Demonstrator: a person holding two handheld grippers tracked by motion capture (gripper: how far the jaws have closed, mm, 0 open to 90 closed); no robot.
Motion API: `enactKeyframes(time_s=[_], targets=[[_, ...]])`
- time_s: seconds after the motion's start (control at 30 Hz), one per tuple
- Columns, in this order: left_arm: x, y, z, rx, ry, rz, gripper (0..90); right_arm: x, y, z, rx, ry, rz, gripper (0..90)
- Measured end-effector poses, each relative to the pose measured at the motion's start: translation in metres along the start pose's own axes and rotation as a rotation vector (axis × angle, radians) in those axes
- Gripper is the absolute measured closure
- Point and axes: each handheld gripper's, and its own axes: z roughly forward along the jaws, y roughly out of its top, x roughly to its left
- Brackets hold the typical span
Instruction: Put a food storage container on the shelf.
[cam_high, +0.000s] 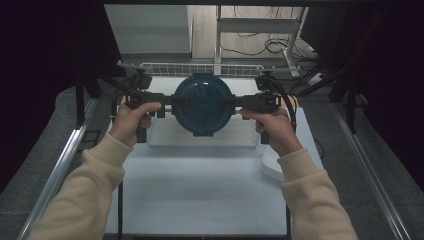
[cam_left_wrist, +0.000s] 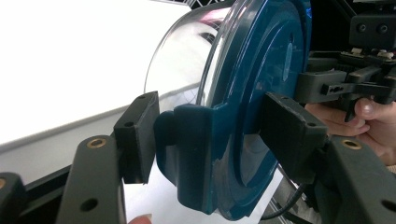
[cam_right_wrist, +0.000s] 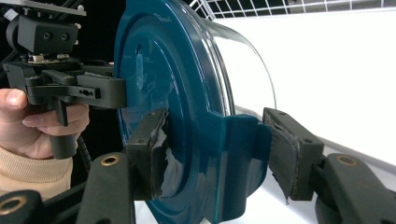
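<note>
- High view: one round container with a dark blue lid (cam_high: 203, 104) hangs mid-frame, above a clear tray (cam_high: 165, 135), between the left gripper (cam_high: 176, 100) and right gripper (cam_high: 231, 102).
- Left gripper view: two black pads clamp the lid's glossy blue side clip (cam_left_wrist: 189, 149); clear bowl wall upper centre.
- Right gripper view: two worn pads clamp the opposite clip (cam_right_wrist: 238, 158) lower centre.

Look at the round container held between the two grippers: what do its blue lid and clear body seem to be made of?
Blue lid: probably moulded plastic, glossy; it shows soft highlights, and its clip tabs look formed in one piece.
Clear body: transparent, smooth and shiny with bright reflections; glass or clear plastic, the look leaves it open.
</note>
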Motion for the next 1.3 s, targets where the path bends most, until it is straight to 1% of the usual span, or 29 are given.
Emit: enactKeyframes(time_s=[0.03,0.07,0.2,0.27,0.3,0.37,0.4,0.53,0.6,0.63,0.67,0.7,0.73,0.77,0.8,0.97,1.13,1.17,1.2,1.23,1.3], targets=[[0.001,0.005,-0.001,-0.002,-0.004,-0.002,38.6,0.001,0.004,0.000,-0.004,-0.001,-0.006,42.7],[0.001,0.005,-0.001,-0.002,-0.004,-0.002,38.6,0.001,0.007,0.000,-0.005,-0.003,-0.009,42.6],[0.003,0.013,-0.001,-0.005,-0.010,-0.008,38.6,0.001,0.014,0.000,-0.008,-0.006,-0.018,42.7],[0.004,0.018,-0.001,-0.002,-0.011,-0.011,38.7,0.000,0.021,0.002,-0.005,-0.006,-0.015,42.7],[0.005,0.020,-0.001,-0.002,-0.012,-0.014,38.7,0.000,0.021,0.002,-0.005,-0.006,-0.015,42.7],[0.009,0.027,0.001,0.000,-0.015,-0.023,38.6,-0.002,0.028,0.004,-0.005,-0.008,-0.011,42.7],[0.009,0.027,0.001,0.000,-0.015,-0.023,38.6,-0.002,0.028,0.004,-0.005,-0.008,-0.011,42.7],[0.015,0.035,0.003,0.019,-0.018,-0.027,38.7,-0.006,0.036,0.008,0.002,-0.008,-0.002,42.7],[0.017,0.039,0.004,0.022,-0.013,-0.030,38.7,-0.009,0.039,0.010,0.003,-0.006,0.003,42.7],[0.021,0.041,0.006,0.024,-0.008,-0.036,38.6,-0.013,0.041,0.013,0.005,-0.003,0.010,42.7],[0.021,0.041,0.006,0.024,-0.008,-0.036,38.6,-0.013,0.041,0.013,0.005,-0.003,0.010,42.7],[0.023,0.041,0.008,0.025,-0.008,-0.040,38.6,-0.015,0.042,0.015,0.008,-0.001,0.014,42.7],[0.027,0.042,0.011,0.031,-0.008,-0.046,38.6,-0.020,0.043,0.018,0.012,0.001,0.020,42.7],[0.027,0.042,0.011,0.031,-0.008,-0.046,38.6,-0.020,0.043,0.018,0.012,0.001,0.020,42.7],[0.030,0.042,0.013,0.033,-0.008,-0.049,38.6,-0.025,0.043,0.021,0.020,0.001,0.031,42.7],[0.044,0.046,0.024,0.047,-0.016,-0.082,38.4,-0.035,0.045,0.028,0.028,-0.008,0.055,42.7],[0.055,0.048,0.032,0.065,-0.022,-0.095,38.1,-0.043,0.047,0.034,0.041,-0.016,0.079,42.7],[0.057,0.049,0.033,0.065,-0.023,-0.100,38.1,-0.045,0.047,0.036,0.043,-0.017,0.082,42.7],[0.059,0.049,0.034,0.061,-0.028,-0.118,38.1,-0.047,0.047,0.037,0.048,-0.020,0.090,42.7],[0.060,0.050,0.035,0.059,-0.030,-0.123,38.2,-0.049,0.048,0.038,0.041,-0.016,0.100,42.7],[0.062,0.052,0.036,0.057,-0.029,-0.129,38.3,-0.051,0.049,0.039,0.036,-0.017,0.107,42.8]])
